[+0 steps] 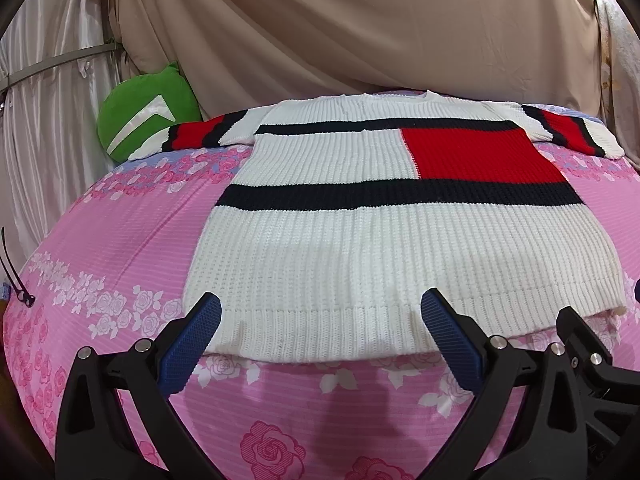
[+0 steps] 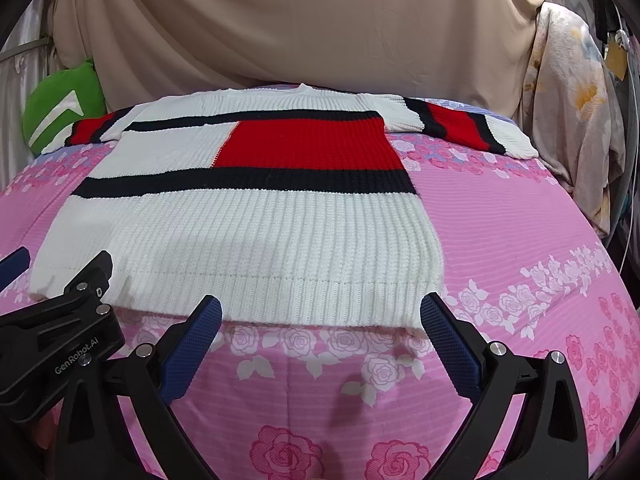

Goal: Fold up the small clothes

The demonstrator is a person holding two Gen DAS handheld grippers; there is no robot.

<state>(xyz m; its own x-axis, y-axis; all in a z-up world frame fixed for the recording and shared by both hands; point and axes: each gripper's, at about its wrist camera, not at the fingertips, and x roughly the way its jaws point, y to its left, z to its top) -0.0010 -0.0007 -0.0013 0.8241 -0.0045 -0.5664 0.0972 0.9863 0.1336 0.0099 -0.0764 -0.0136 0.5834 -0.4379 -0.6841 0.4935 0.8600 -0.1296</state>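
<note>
A white knit sweater (image 1: 360,248) with black stripes and a red block lies flat on the pink floral bedsheet (image 1: 120,248), sleeves spread out, hem toward me. My left gripper (image 1: 320,308) is open, its blue pads over the hem's left part, holding nothing. My right gripper (image 2: 320,312) is open at the hem's right part in the right wrist view, sweater (image 2: 248,232) ahead of it. The right gripper's body (image 1: 576,344) shows at the left view's right edge, and the left gripper's body (image 2: 76,312) at the right view's left edge.
A green cushion (image 1: 148,116) rests at the far left of the bed. Beige drapes (image 1: 360,20) hang behind. A floral cloth (image 2: 576,92) hangs at the far right. The bedsheet (image 2: 520,220) extends right of the sweater.
</note>
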